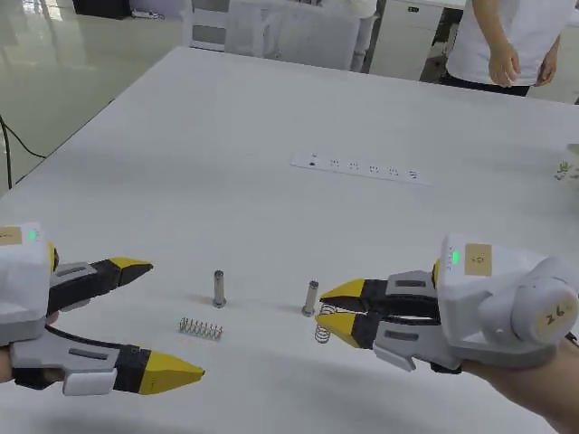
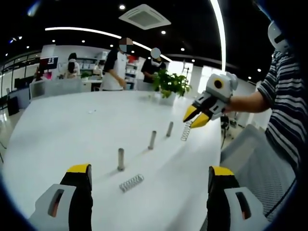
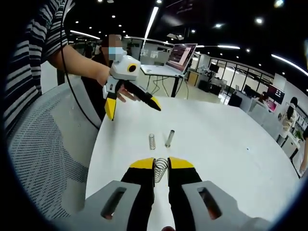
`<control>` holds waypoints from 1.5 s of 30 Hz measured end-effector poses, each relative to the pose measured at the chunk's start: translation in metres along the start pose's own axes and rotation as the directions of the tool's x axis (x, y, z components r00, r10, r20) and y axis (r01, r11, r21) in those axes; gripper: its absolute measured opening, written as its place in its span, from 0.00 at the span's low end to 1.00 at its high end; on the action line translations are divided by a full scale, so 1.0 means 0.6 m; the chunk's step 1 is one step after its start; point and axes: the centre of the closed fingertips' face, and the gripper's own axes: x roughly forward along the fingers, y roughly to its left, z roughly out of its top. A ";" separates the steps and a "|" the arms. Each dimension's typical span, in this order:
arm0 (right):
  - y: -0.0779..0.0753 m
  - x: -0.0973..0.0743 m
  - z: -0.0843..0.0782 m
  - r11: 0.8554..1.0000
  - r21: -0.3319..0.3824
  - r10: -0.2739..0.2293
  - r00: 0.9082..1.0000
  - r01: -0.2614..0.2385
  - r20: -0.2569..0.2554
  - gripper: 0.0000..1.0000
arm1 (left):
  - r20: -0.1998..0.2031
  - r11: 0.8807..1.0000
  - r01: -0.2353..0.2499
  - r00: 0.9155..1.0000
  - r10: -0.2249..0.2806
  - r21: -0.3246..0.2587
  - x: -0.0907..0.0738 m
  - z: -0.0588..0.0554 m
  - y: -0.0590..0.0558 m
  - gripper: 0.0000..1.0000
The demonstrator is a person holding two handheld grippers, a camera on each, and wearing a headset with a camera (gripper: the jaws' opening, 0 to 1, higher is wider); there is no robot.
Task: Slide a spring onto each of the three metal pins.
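Two metal pins stand upright on the white table, one [image 1: 219, 287] on the left and one [image 1: 311, 297] just off my right gripper's tips. The left gripper view shows all three pins [image 2: 121, 159] [image 2: 152, 139] [image 2: 170, 128] in a row. A loose spring [image 1: 200, 328] [image 2: 131, 182] lies flat near the left pin. My right gripper [image 1: 327, 312] [image 3: 161, 163] is shut on a second spring [image 1: 323, 325] [image 3: 160, 169], which hangs beside the nearest pin [image 3: 170, 138]. My left gripper [image 1: 158, 316] [image 2: 149, 169] stands open, empty, to the left of the loose spring.
A white power strip [image 1: 362, 169] lies across the middle of the table. A person [image 1: 507, 45] stands at the far right edge, and a chair [image 1: 289, 32] is at the far side. A potted plant [image 2: 171, 84] sits at the table's end. A mesh chair [image 3: 43, 159] is beside me.
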 end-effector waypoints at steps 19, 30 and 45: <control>-0.038 0.009 0.010 0.999 -0.026 -0.029 1.000 0.029 -0.006 0.07 | -0.001 1.000 -0.010 1.000 0.010 -0.006 -0.008 -0.005 0.003 0.98; -0.085 0.017 0.018 0.996 -0.024 -0.082 0.997 0.082 0.001 0.07 | 0.008 1.000 -0.010 1.000 0.010 -0.008 -0.008 -0.001 0.003 0.98; -0.120 0.031 0.016 0.993 0.005 -0.116 0.993 0.116 0.001 0.07 | 0.007 1.000 -0.014 1.000 0.014 -0.007 -0.007 0.002 0.007 0.98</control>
